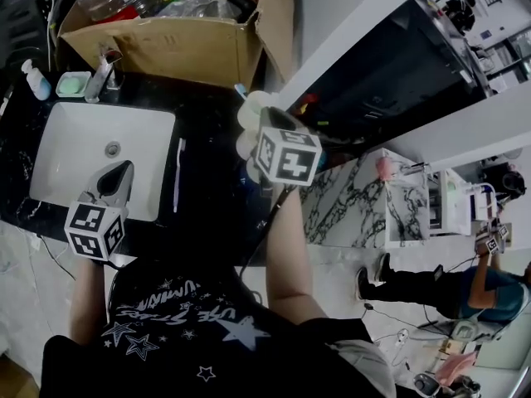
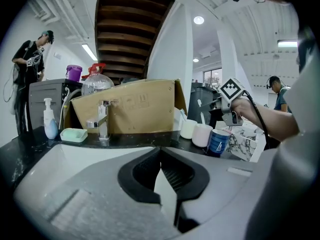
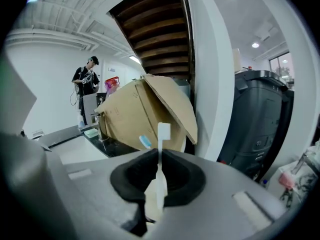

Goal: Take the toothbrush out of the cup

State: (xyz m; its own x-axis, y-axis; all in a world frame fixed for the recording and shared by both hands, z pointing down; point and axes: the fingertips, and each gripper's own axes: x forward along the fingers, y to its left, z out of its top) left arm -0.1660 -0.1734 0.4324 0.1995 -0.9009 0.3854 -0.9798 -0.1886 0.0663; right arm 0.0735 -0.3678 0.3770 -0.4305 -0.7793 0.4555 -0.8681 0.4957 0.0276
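Right gripper view: your right claw (image 3: pixel 158 156) clamps white toothbrush (image 3: pixel 163 132) by handle, head up. Left gripper view: that claw sits above cups (image 2: pixel 202 134) on worktop (image 2: pixel 135 140); your left claw (image 2: pixel 160 150) closed, empty.

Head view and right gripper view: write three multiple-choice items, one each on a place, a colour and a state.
1. The cardboard box stands: A in the basin; B behind the tap; C on the floor.
2. The soap dish is: A red; B black; C pale green.
3. The right gripper is: A open, empty; B shut on a cup; C shut on the white toothbrush.
B: the box rises just beyond the tap. C: the dish reads mint. C: the fingers pinch the brush's handle upright.
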